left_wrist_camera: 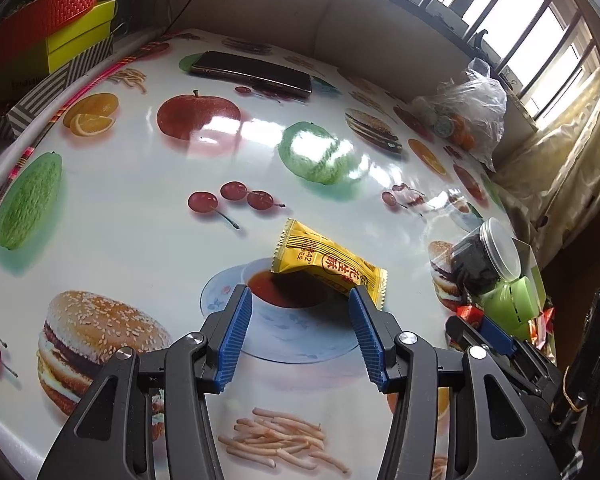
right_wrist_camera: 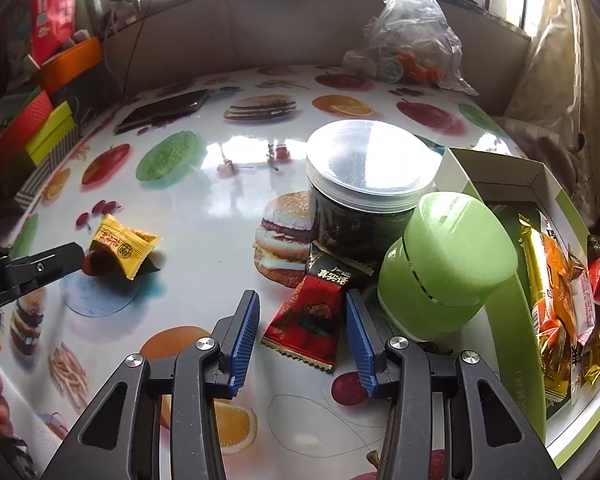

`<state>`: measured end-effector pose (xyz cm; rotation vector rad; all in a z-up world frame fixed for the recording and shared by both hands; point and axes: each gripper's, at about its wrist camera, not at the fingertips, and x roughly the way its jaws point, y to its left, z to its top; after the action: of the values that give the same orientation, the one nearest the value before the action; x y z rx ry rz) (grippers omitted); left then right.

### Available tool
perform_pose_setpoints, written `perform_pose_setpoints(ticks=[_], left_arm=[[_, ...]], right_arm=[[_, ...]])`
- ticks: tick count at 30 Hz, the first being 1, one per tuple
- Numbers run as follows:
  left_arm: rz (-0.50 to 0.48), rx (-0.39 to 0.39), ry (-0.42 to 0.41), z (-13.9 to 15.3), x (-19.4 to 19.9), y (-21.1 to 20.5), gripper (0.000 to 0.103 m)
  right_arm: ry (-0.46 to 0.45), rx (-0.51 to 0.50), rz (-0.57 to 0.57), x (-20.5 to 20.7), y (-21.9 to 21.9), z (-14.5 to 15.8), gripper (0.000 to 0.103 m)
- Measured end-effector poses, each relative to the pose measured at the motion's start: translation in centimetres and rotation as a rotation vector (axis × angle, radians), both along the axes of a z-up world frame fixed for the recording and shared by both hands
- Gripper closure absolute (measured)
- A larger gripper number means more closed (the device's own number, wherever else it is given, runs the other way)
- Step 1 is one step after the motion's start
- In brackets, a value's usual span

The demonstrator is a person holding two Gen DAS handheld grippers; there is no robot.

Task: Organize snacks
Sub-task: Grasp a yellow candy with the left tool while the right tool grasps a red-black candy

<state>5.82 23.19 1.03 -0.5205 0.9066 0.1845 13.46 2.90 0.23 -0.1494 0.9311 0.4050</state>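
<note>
A yellow snack packet [left_wrist_camera: 328,264] lies on the fruit-print tablecloth just ahead of my left gripper [left_wrist_camera: 300,294]. That gripper is open; its right fingertip is at the packet's near corner and nothing is between the pads. The right wrist view shows the same packet [right_wrist_camera: 124,246] at the left, beside the left gripper's finger [right_wrist_camera: 40,268]. My right gripper [right_wrist_camera: 301,298] is open around a red snack packet [right_wrist_camera: 304,316] that lies flat on the table. A gap shows beside its left pad. A green-and-white box [right_wrist_camera: 496,184] at the right holds several wrapped snacks [right_wrist_camera: 556,292].
A clear-lidded jar of dark contents [right_wrist_camera: 372,184] and a green plastic container [right_wrist_camera: 448,264] stand just beyond the red packet. A phone [left_wrist_camera: 252,72] and a plastic bag [right_wrist_camera: 412,40] lie at the table's far side. Stacked boxes [left_wrist_camera: 72,40] line the left edge.
</note>
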Motion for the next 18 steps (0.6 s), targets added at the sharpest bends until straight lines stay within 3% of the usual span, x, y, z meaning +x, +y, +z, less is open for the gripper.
perform_pose_setpoints(ticks=[5,8,18], left_arm=[[0.007,0.0,0.003,-0.1,0.0,0.4,0.051],[0.017,0.0,0.004,-0.1,-0.1,0.7,0.051],[0.024,-0.005,0.001,0.2,-0.1,1.0,0.051]], right_arm=[[0.015,0.035,-0.027,0.6,0.0,-0.1,0.061],[0.008,0.033,-0.02,0.5,0.2,-0.1,0.075],[-0.002,0.057,0.155,-0.7,3.3,0.1,0.08]])
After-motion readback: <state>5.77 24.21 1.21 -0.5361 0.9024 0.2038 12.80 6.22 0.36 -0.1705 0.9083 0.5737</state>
